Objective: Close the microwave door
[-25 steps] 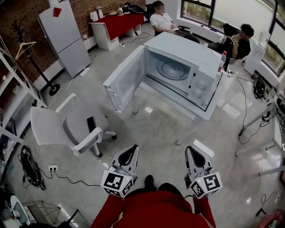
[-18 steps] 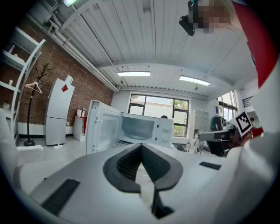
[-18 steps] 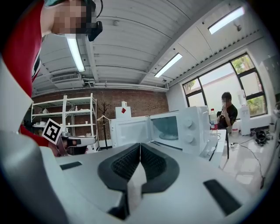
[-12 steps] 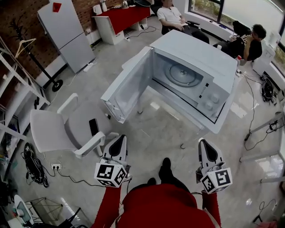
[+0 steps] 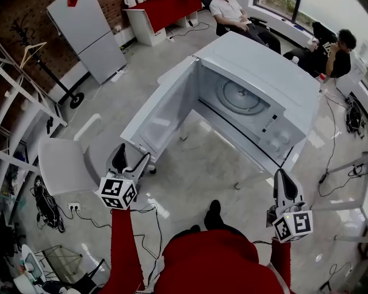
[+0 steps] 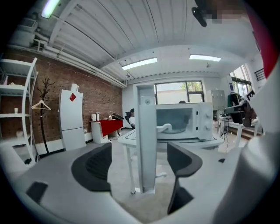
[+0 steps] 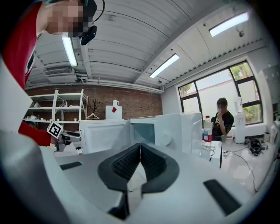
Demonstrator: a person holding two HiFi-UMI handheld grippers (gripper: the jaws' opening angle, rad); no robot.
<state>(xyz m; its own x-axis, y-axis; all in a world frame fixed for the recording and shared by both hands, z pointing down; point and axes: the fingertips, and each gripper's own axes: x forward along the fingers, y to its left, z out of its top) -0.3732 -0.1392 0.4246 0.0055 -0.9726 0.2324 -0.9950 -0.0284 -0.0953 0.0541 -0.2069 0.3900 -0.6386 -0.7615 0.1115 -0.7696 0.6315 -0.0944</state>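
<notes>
The white microwave [image 5: 259,74] stands on a white table [image 5: 261,162] with its door [image 5: 161,112] swung wide toward the left and the glass turntable [image 5: 241,97] showing. My left gripper [image 5: 129,163] hovers just short of the door's free edge, and its jaws are opening. In the left gripper view the door [image 6: 146,148] is edge-on, straight ahead in line with the gap of the left gripper [image 6: 139,148], and the pads do not touch it. My right gripper [image 5: 286,184] is shut on nothing at the table's near right corner. The right gripper [image 7: 140,146] points at the microwave [image 7: 175,131].
A white office chair [image 5: 63,166] stands just left of my left gripper. A fridge [image 5: 86,34], a coat stand [image 5: 43,63] and shelving [image 5: 11,115] line the left wall. Two seated persons [image 5: 230,11] [image 5: 339,54] are behind the table. Cables [image 5: 339,149] lie on the floor.
My left gripper has moved left and forward to the door's free edge and its jaws have spread apart. The right gripper has shifted right. The microwave looks nearer.
</notes>
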